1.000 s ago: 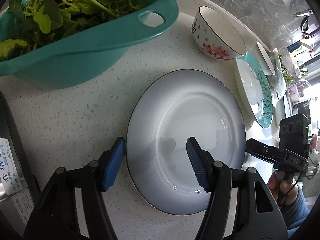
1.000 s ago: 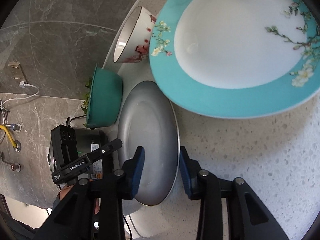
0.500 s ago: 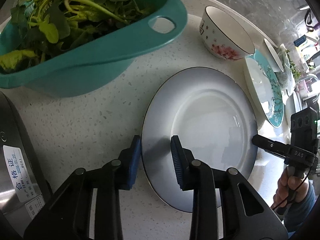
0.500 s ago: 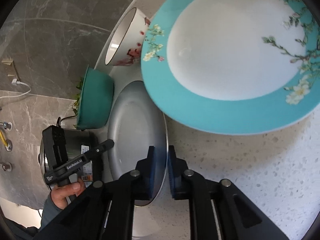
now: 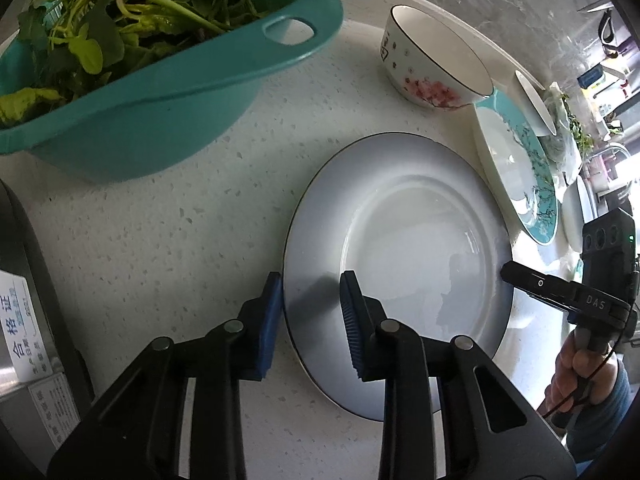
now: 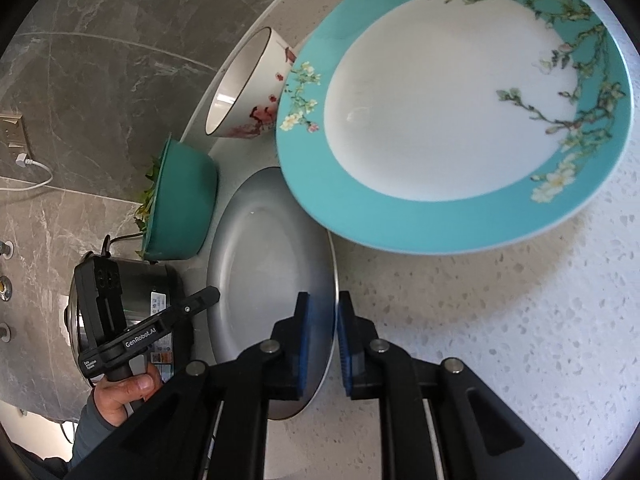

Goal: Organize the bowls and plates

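A: Both tools have just closed on the grey plate [image 5: 400, 248]. The left tool [image 5: 310, 320] pinches its near rim, the right tool [image 6: 322, 340] its far rim.

B: So it can be lifted now?

A: I think so. It is round, smooth and shiny, flat on the speckled table [image 5: 160, 232], beside the blue flowered plate [image 6: 452, 112].

Landmark: grey plate [image 5: 400, 264]
Far side: teal basin [image 5: 132, 120] and floral bowl [image 5: 432, 68] stood apart, bare counter [image 5: 160, 240] between.
Right: teal-rimmed plate [image 6: 460, 120] overlapped its rim.
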Motion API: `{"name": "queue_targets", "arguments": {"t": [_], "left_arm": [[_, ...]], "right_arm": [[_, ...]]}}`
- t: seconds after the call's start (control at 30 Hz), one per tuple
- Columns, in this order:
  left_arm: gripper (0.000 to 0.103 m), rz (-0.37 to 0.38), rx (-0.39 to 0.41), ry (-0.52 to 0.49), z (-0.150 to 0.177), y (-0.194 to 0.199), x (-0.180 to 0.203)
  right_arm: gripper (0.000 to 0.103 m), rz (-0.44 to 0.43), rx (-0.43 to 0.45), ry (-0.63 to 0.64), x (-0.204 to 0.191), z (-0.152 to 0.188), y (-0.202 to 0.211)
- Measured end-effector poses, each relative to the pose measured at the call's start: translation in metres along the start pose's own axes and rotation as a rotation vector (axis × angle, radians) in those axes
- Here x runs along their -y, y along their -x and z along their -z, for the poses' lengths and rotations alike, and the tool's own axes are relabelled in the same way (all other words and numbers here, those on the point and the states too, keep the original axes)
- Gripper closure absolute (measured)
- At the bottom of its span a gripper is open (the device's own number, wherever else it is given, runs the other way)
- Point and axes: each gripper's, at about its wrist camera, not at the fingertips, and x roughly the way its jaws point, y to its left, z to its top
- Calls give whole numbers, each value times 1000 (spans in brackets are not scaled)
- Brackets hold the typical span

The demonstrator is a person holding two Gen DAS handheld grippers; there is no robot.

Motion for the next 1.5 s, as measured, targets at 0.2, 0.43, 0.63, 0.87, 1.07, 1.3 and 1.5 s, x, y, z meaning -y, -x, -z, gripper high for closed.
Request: {"name": "queue_targets", "arguments": {"t": [0.2,0.43,0.63,0.87,1.07,1.3,1.5], "left_arm": [[78,3,13,-11,8,11,6],[78,14,13,-28,26,27,10],[78,21,15,-62,51,48,20],[78,33,34,-98,88,73,44],[78,40,22,-108,129,79,66],[77,37,8,-106,164,67,93],[77,17,15,-109,181,52,109]], "right_arm": [[88,0,6,0,-4,4,5],[88,6,23,10,-8,14,18],[88,15,43,10,-12,32,36],[87,42,61,22,-14,61,68],[87,46,58,29,3,83,90],[87,48,63,42,28,93,107],[87,65,53,54,49,99,111]]}}
